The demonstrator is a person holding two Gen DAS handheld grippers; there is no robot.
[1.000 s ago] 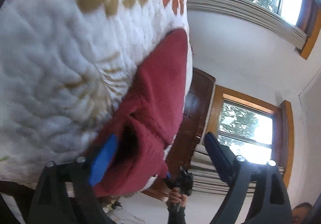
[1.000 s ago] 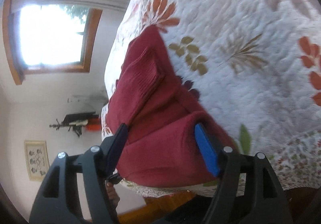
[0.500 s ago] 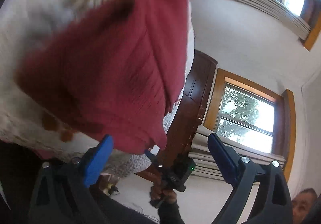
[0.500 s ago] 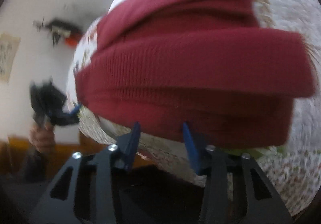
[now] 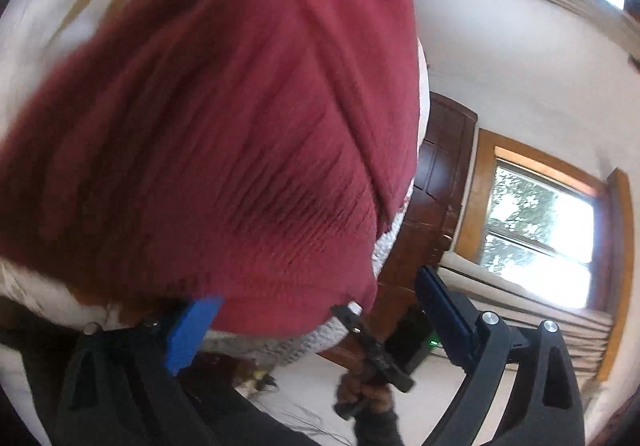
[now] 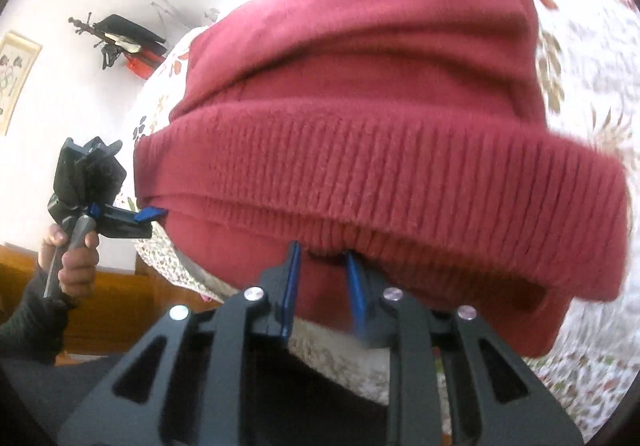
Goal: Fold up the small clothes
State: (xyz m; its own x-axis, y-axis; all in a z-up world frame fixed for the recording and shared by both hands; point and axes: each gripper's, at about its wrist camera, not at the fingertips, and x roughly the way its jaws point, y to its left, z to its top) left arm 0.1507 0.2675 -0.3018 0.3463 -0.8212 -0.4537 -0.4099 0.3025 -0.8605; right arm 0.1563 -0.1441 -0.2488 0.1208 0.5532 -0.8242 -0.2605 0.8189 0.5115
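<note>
1. A dark red knitted garment (image 6: 360,150) lies folded in layers at the edge of a bed, on a white quilt (image 6: 592,46) printed with orange and olive leaves.
2. The right claw (image 6: 322,278) sits at the garment's near edge, its blue-padded fingers drawn narrow, with a bunch of red knit between them under the thick ribbed band. It appears to be pinching that edge.
3. The left claw (image 5: 316,310) has its jaws spread wide. One blue pad touches or sits just under the garment's lower hem; the other stands clear in the air, so it holds nothing.
4. In the right wrist view, a hand (image 6: 76,262) holds the left claw's handle at the garment's left corner.
5. The knit looks soft, thick and limp, light to lift but likely to sag and slide out of its folds. The ribbed band is the firmest place to take hold, best gripped at both corners together.
6. No brand, label or readable writing shows on the garment. A framed picture (image 6: 12,78) on the wall is too small to read.
</note>
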